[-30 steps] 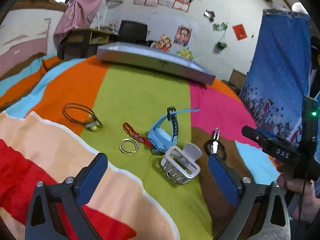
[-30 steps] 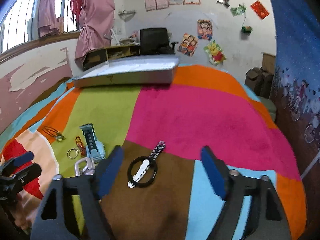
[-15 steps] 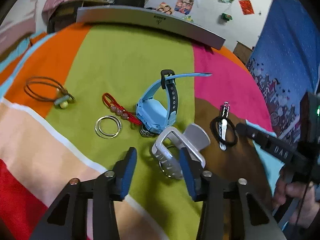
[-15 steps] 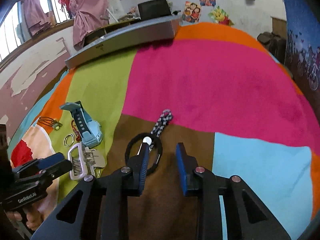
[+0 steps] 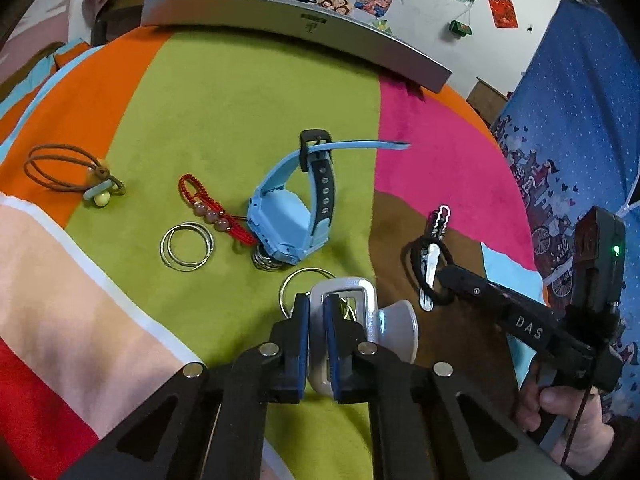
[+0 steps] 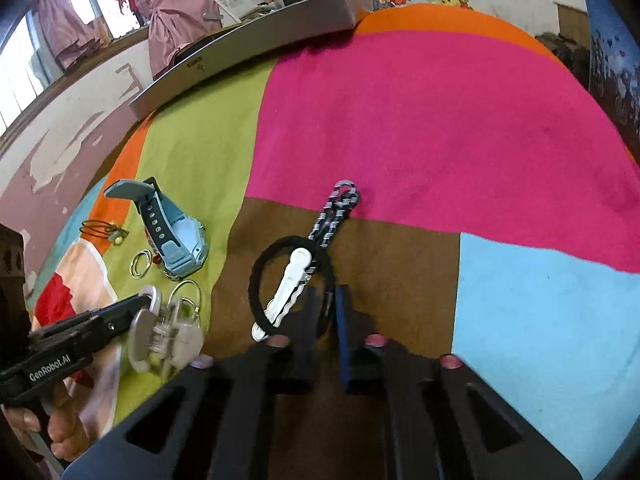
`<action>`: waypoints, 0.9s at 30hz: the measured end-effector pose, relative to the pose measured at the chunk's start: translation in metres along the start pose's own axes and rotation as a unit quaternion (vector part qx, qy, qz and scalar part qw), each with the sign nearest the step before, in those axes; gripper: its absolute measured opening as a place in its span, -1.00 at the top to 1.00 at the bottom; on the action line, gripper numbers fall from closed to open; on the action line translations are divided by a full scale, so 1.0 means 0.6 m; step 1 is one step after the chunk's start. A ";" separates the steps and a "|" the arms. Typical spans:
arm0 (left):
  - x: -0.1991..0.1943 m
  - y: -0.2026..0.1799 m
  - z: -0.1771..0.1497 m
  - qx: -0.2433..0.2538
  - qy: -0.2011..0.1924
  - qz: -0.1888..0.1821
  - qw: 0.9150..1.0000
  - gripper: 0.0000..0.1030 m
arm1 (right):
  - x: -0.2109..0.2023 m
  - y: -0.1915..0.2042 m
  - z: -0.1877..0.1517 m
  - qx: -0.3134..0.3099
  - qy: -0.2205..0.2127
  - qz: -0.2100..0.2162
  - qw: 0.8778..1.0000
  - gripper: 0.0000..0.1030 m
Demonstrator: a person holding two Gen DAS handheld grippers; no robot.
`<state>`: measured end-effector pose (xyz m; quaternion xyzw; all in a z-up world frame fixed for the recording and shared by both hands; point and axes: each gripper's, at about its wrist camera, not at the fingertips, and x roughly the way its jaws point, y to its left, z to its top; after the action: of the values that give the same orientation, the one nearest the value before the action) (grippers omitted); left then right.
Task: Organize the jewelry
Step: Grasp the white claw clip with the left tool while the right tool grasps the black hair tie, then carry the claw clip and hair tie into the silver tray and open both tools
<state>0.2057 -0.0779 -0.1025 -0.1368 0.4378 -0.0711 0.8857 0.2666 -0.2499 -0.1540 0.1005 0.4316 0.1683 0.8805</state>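
My left gripper (image 5: 316, 306) is shut on one bar of the grey claw hair clip (image 5: 360, 292), which rests over a metal ring (image 5: 292, 280) on the green stripe; the clip also shows in the right wrist view (image 6: 160, 332). My right gripper (image 6: 328, 300) is shut on the near edge of the black hair tie (image 6: 260, 276), which circles a white hair clip (image 6: 290, 280); the tie also shows in the left wrist view (image 5: 416, 264). A blue watch (image 5: 292, 216), a red beaded bracelet (image 5: 208, 210), two silver rings (image 5: 186, 246) and a brown elastic (image 5: 60, 168) lie further out.
The items lie on a striped, many-coloured blanket (image 6: 420, 120). A long grey box (image 5: 280, 28) lies along the far edge. A black-and-white braided cord (image 6: 336, 212) lies just beyond the hair tie. A blue curtain (image 5: 580, 120) hangs at the right.
Both grippers have moved forward and down and closed: the left onto the grey claw clip, the right onto the black hair tie.
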 end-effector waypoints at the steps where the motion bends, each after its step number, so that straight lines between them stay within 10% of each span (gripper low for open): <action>1: -0.003 -0.002 -0.001 0.003 -0.001 0.000 1.000 0.84 | 0.002 -0.002 0.000 0.009 0.000 0.006 1.000 0.90; 18: -0.100 -0.065 0.114 0.034 -0.060 0.003 0.998 0.84 | -0.114 -0.015 0.041 0.036 -0.103 0.043 0.993 0.91; 27: -0.109 -0.054 0.287 0.010 -0.165 0.028 0.986 0.84 | -0.140 -0.012 0.211 -0.014 -0.164 0.026 0.986 0.91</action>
<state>0.3026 -0.0617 0.0565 -0.1252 0.2886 -0.0273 0.9489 0.3203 -0.2930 -0.0184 0.1253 0.2765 0.1788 0.9359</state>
